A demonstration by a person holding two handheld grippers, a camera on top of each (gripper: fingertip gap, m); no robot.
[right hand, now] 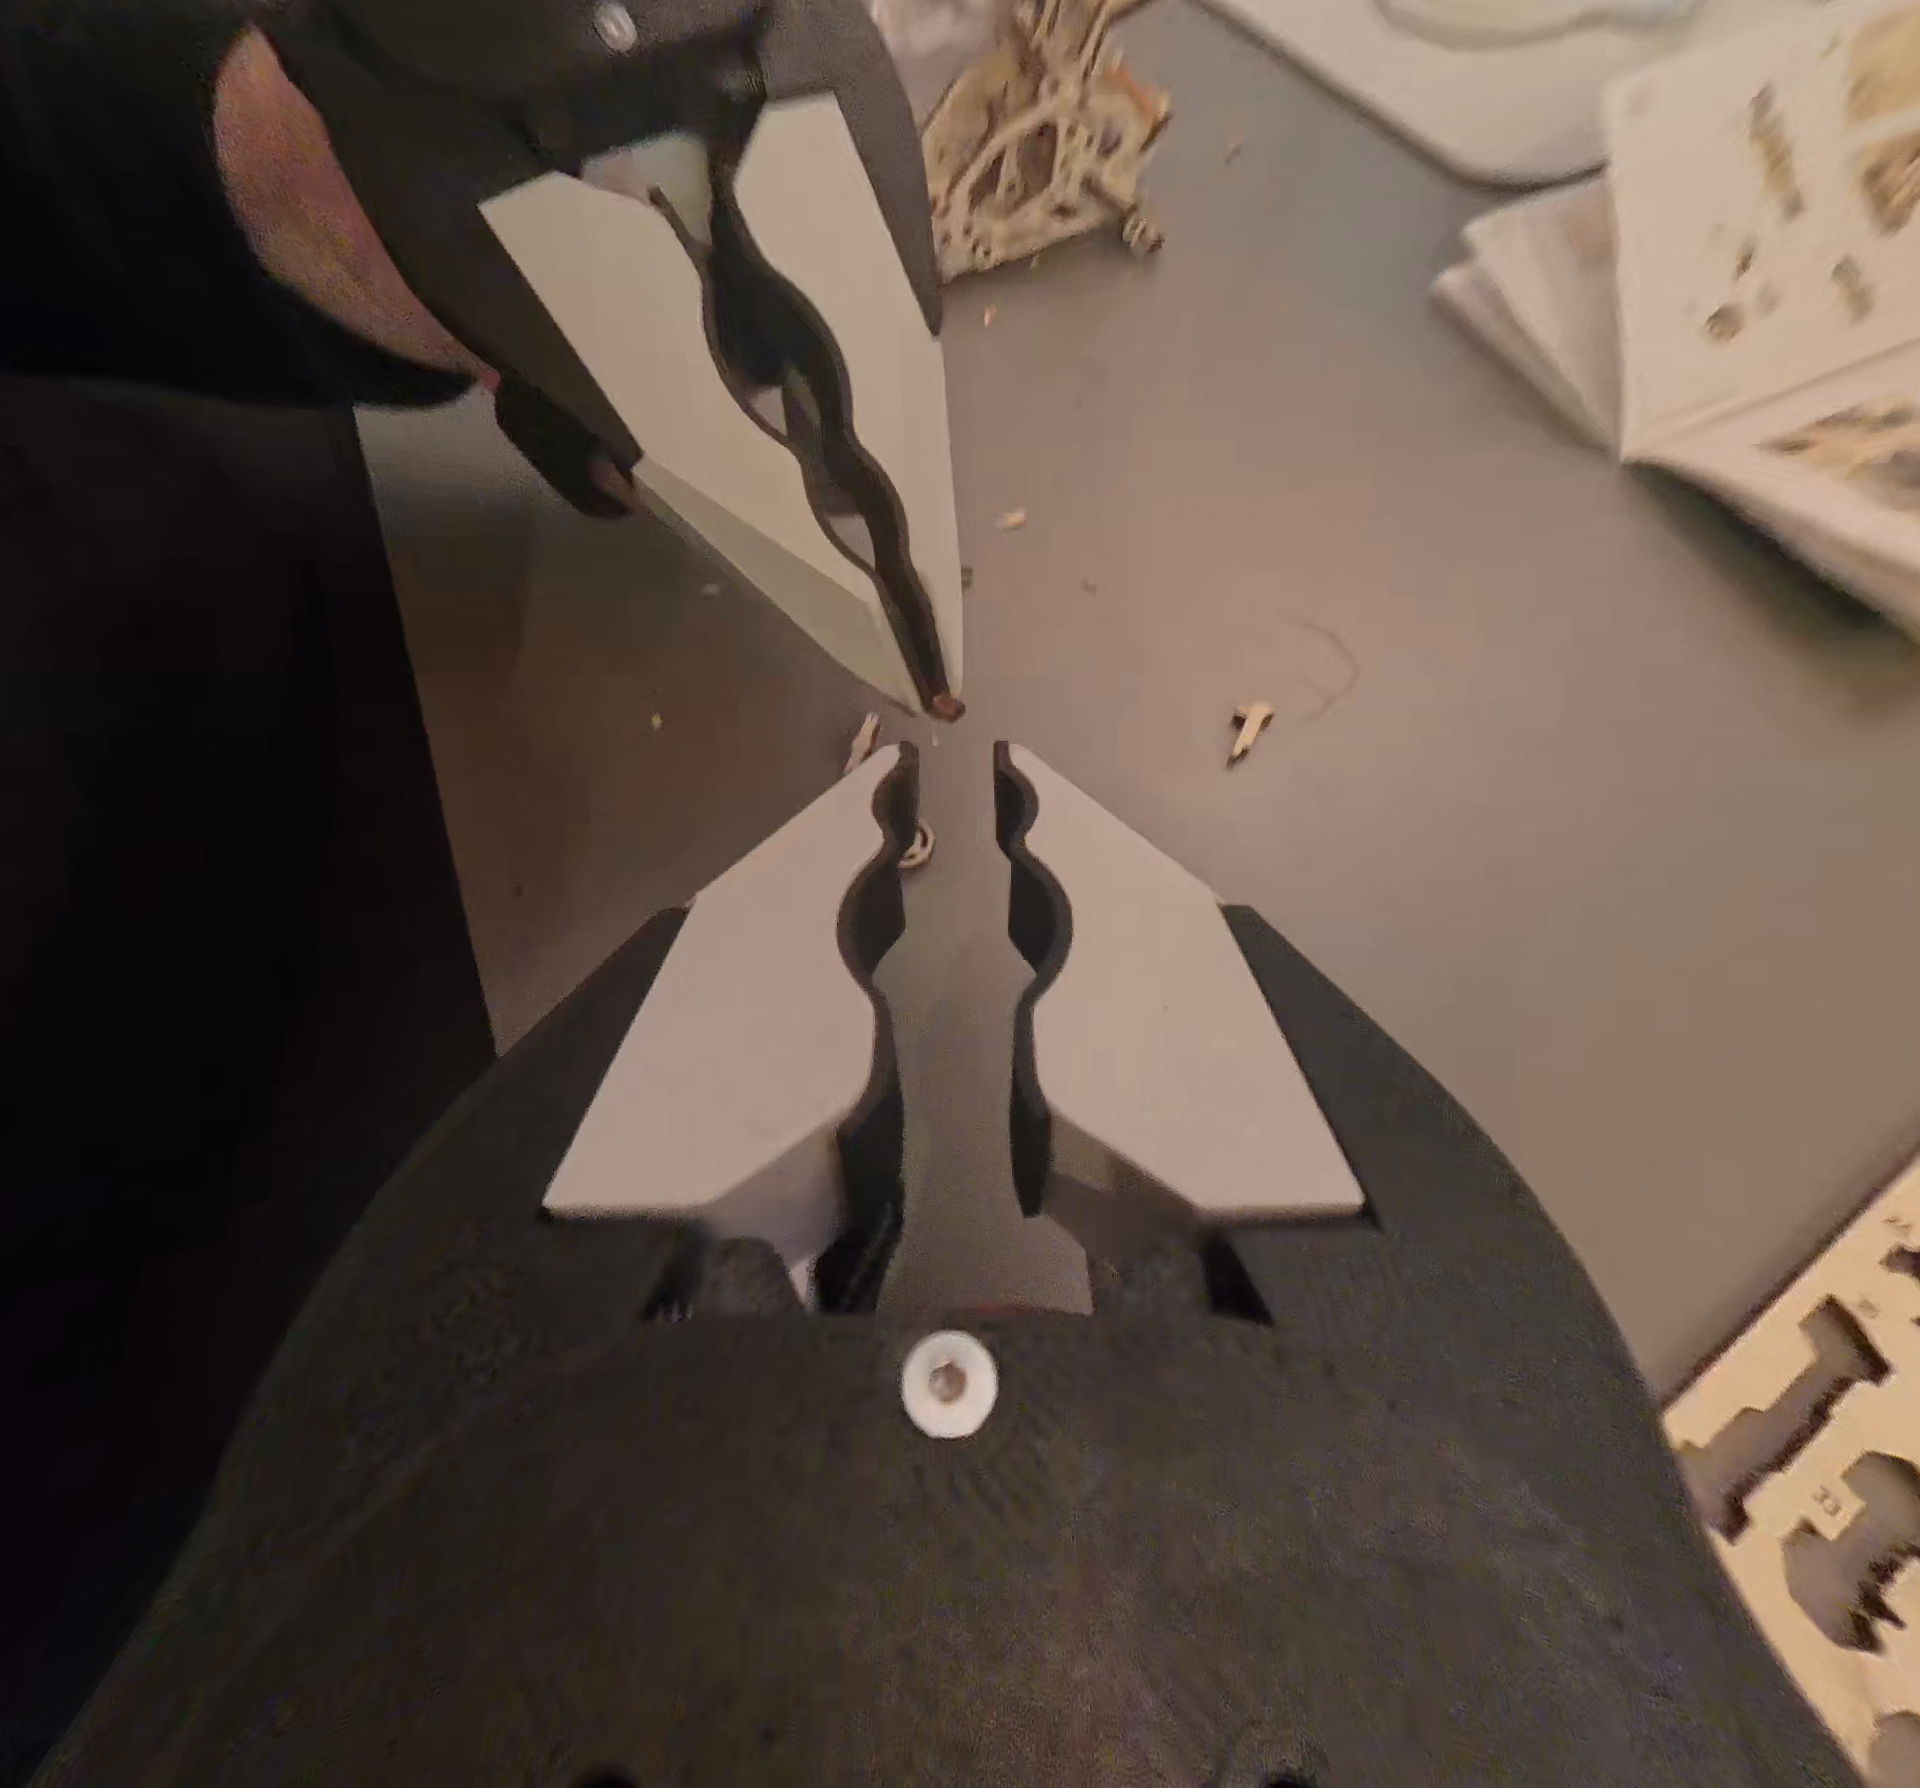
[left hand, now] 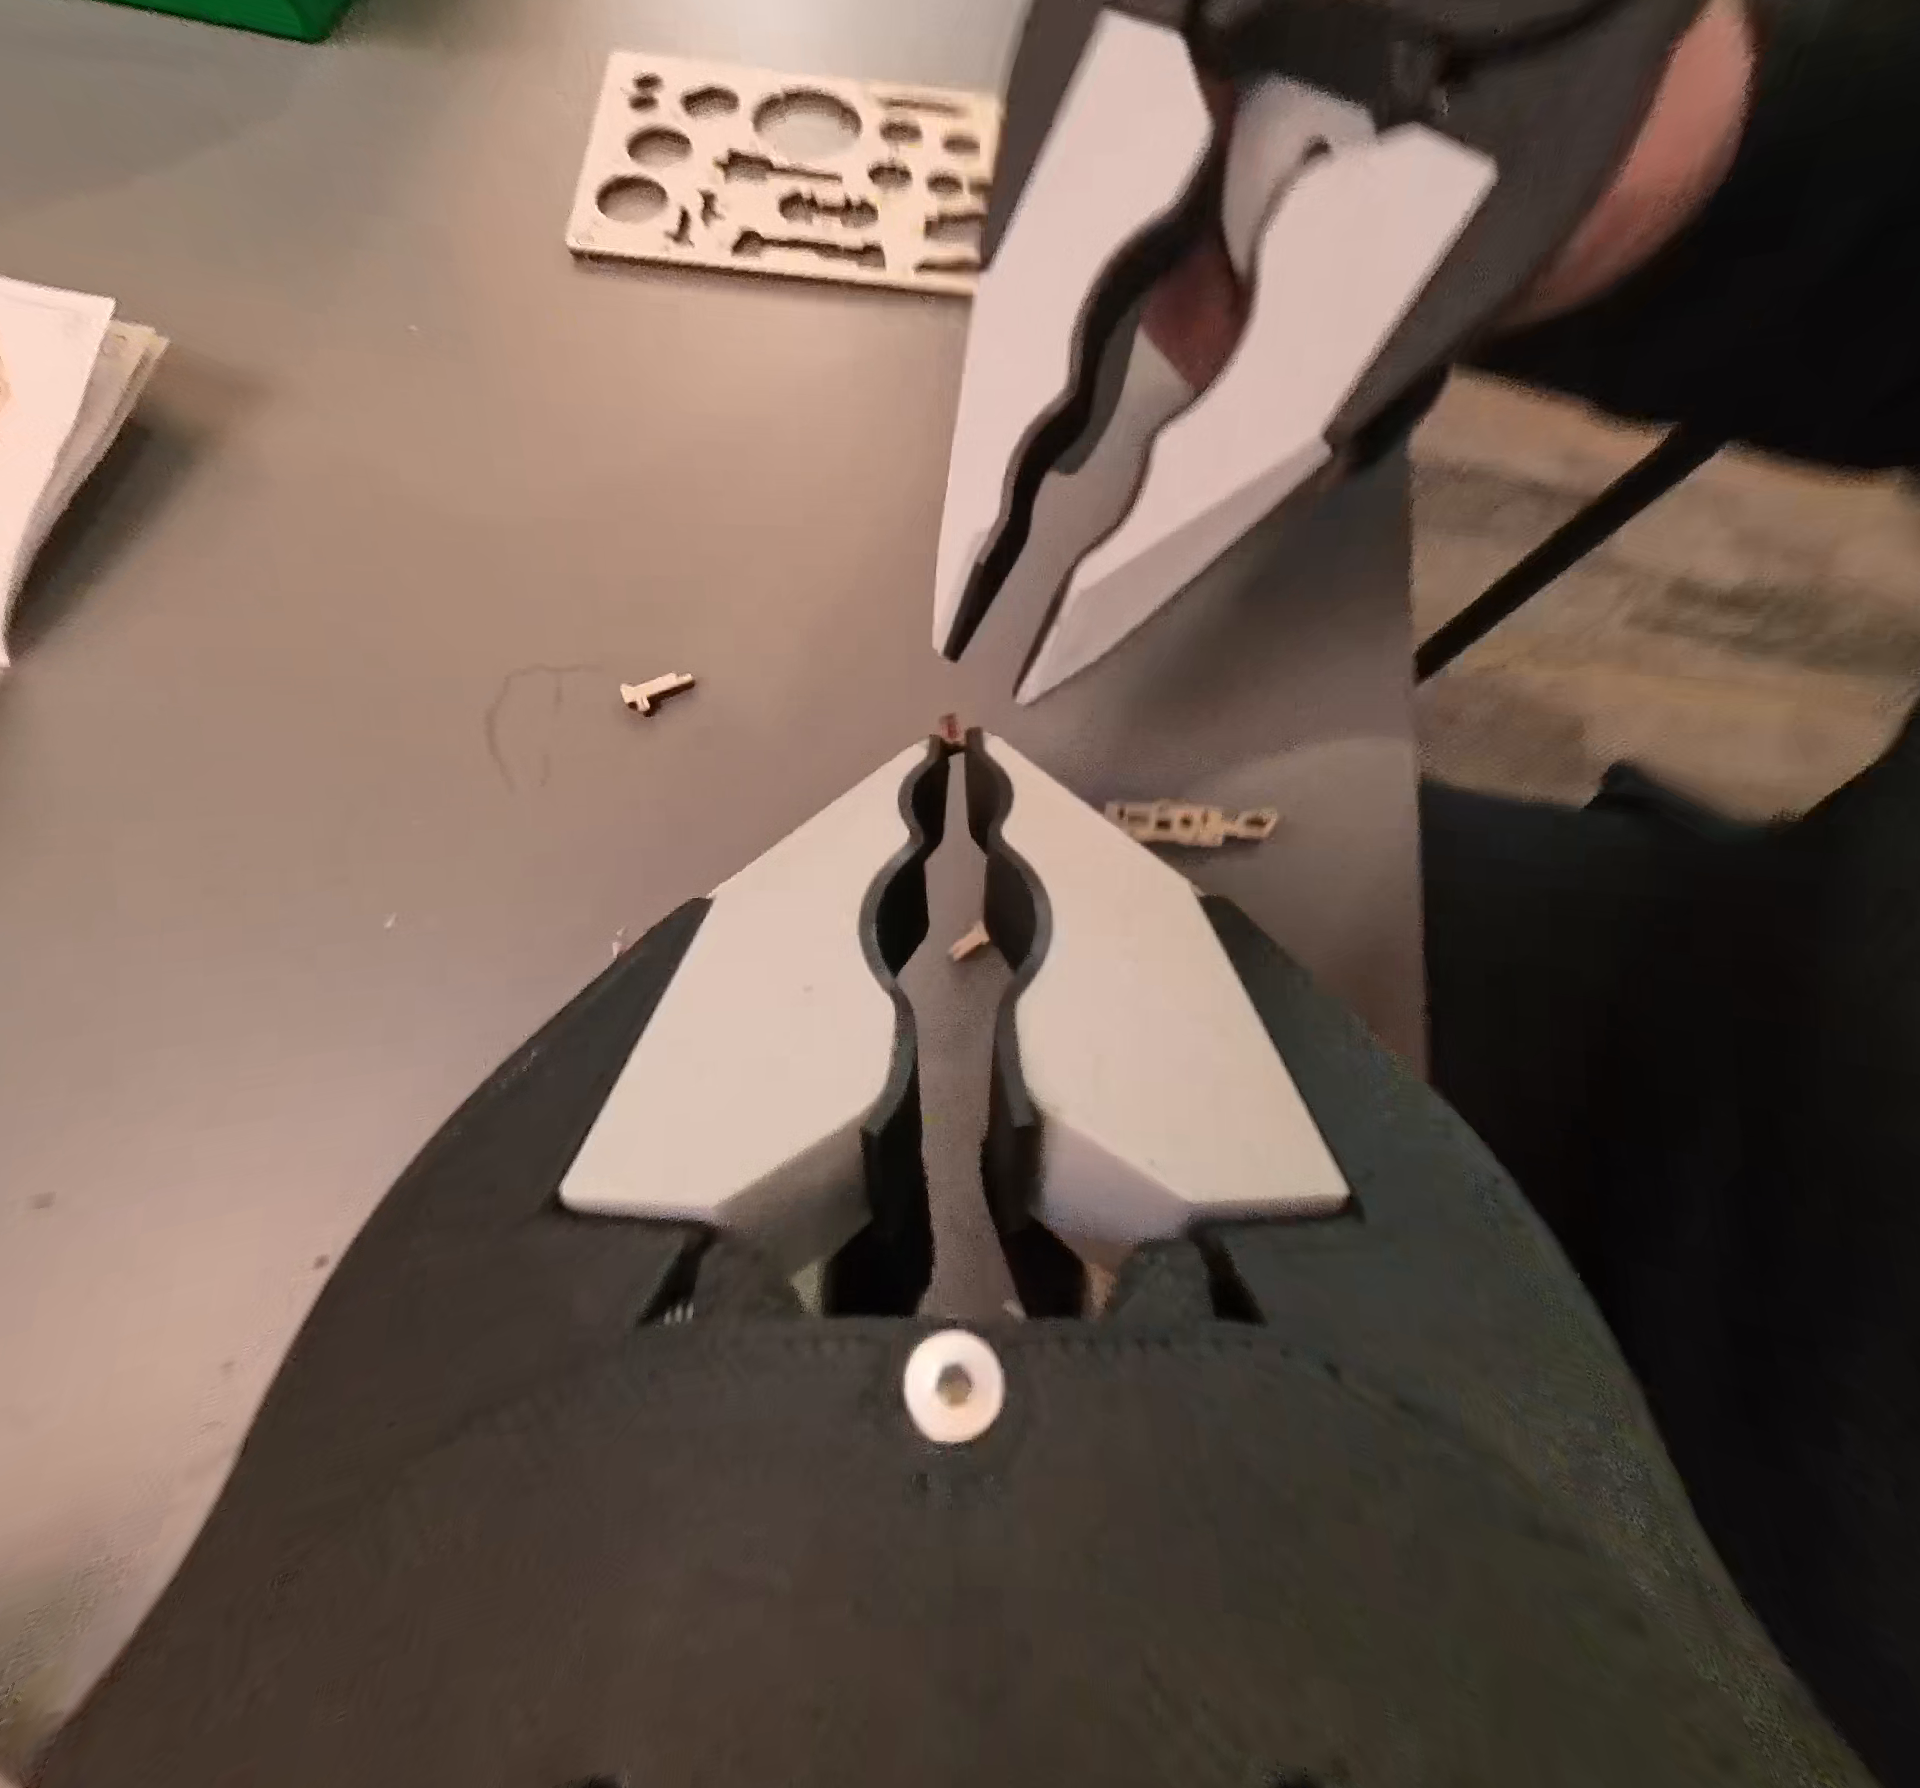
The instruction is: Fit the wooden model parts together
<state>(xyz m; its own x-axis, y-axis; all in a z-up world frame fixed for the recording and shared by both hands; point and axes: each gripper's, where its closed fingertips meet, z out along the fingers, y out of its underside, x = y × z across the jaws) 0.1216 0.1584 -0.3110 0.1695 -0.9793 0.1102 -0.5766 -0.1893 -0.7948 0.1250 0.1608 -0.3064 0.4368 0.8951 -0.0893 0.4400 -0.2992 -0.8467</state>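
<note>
Left hand-held gripper (left hand: 951,741) is clenched on a tiny wooden part (left hand: 948,724), held above the table (left hand: 312,543). Right hand-held gripper (right hand: 956,751) is released, tips just beside that part. Handover or mating judged in hand; fine alignment needed next. Loose peg (left hand: 655,696) left of the part.

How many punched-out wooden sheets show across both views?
2: one sheet lies flat beyond the right gripper in the left wrist view; another sheet sits at the right wrist view's lower-right edge. Others may be out of frame.

punched sheet (left hand: 784,169) behind loose peg (left hand: 655,696) on table (left hand: 312,491).
</note>
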